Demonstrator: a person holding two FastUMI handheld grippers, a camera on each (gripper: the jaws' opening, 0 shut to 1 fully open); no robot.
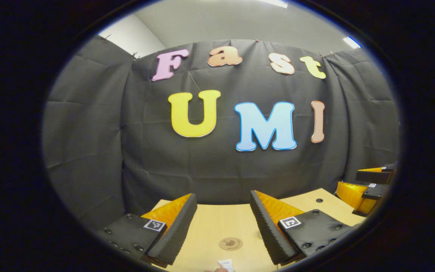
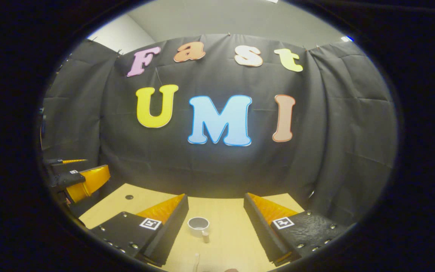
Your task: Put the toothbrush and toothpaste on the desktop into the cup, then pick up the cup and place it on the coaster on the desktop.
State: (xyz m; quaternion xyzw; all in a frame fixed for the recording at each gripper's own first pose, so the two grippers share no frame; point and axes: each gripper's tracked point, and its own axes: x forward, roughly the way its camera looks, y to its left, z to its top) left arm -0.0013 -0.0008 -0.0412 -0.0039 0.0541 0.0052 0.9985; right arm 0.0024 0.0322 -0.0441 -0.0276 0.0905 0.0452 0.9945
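Left tongs spread wide, empty, above table. Nearest, at bottom edge of left gripper view: white tip, likely toothpaste, mostly cut off. Just beyond it, round coaster between fingers.

Right tongs likewise wide apart, holding nothing. Pale sliver at bottom edge, maybe toothbrush, unclear. Farther: cup, upright, mouth open.

Judgement: nothing loaded yet. Tilt down to get item fully in sight, straddle it across narrow side, close squarely, then lift over cup mouth.
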